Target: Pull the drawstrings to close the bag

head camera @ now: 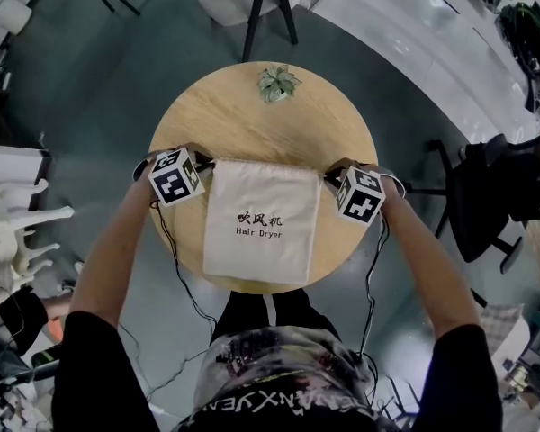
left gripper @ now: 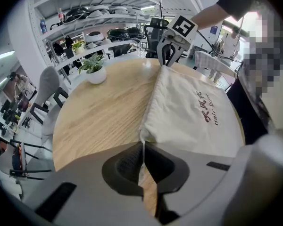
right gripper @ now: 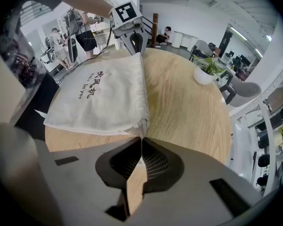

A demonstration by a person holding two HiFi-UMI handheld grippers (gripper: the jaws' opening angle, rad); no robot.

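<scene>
A cream drawstring bag (head camera: pixel 261 223) printed "Hair Dryer" lies flat on the round wooden table (head camera: pixel 252 115), its mouth on the far side from me. My left gripper (head camera: pixel 207 165) sits at the mouth's left corner. In the left gripper view its jaws are shut on a thin white drawstring (left gripper: pixel 143 149) that leaves the bag's corner (left gripper: pixel 144 136). My right gripper (head camera: pixel 329 178) sits at the right corner. In the right gripper view it is shut on the drawstring (right gripper: pixel 142 141) where the gathered hem (right gripper: pixel 142 124) ends. Each gripper view shows the other gripper across the bag.
A small potted plant (head camera: pixel 278 84) stands at the table's far edge. A black-legged stool (head camera: pixel 270 7) is beyond the table, and a dark office chair (head camera: pixel 495 196) stands to the right. The bag's lower end hangs slightly over the near table edge (head camera: pixel 252 282).
</scene>
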